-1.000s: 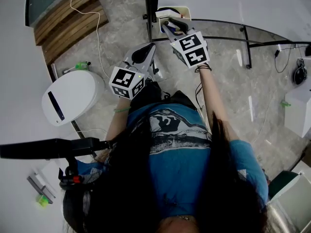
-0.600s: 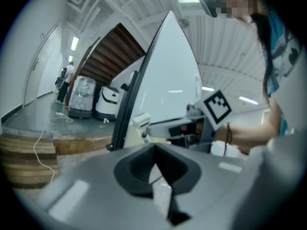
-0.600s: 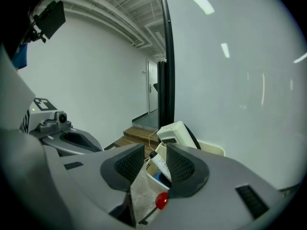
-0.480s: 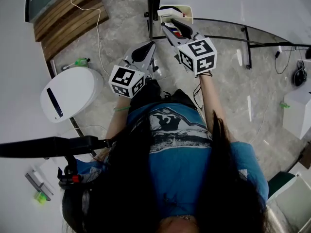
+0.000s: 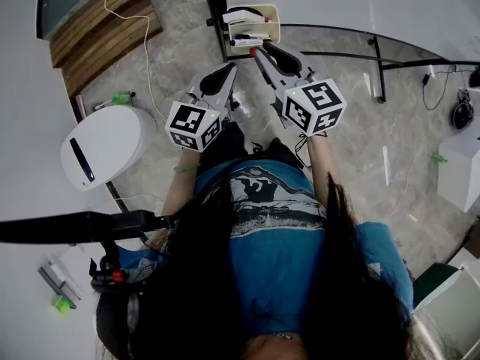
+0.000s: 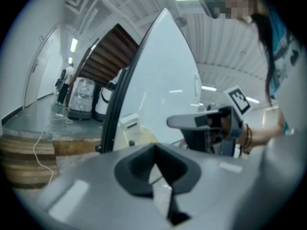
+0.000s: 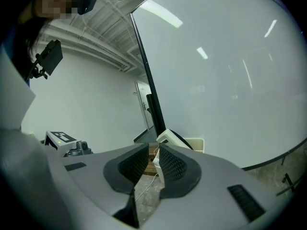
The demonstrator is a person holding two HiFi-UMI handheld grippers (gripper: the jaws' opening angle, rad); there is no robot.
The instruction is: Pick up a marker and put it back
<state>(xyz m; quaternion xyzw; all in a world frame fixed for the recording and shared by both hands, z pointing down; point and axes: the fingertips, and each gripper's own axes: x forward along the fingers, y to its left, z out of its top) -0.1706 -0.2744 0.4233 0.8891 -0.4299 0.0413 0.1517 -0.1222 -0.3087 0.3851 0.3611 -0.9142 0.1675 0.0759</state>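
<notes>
**Marker (image 5: 247, 42) in the tray, both grippers empty**

The right gripper (image 7: 153, 146) has its jaws a narrow way apart. They have just been closing, and only floor (image 7: 149, 195) shows through the gap, so it holds nothing. The left gripper (image 6: 156, 146) hangs beside it with its jaws met at the tips, also empty.

Just beyond the right gripper's tips sits the tray (image 5: 274, 22), fixed at the lower left corner of the whiteboard (image 5: 360, 2). The marker lies flat along the tray's front edge. Toward the back edge rests what looks like an eraser (image 5: 244, 15). More pens may lie between the two, but they are too small to tell.

I judge this a moment between steps: the marker is at home and nothing is gripped. A fresh pick calls for wider jaws, set across the barrel, then a firm close.
</notes>
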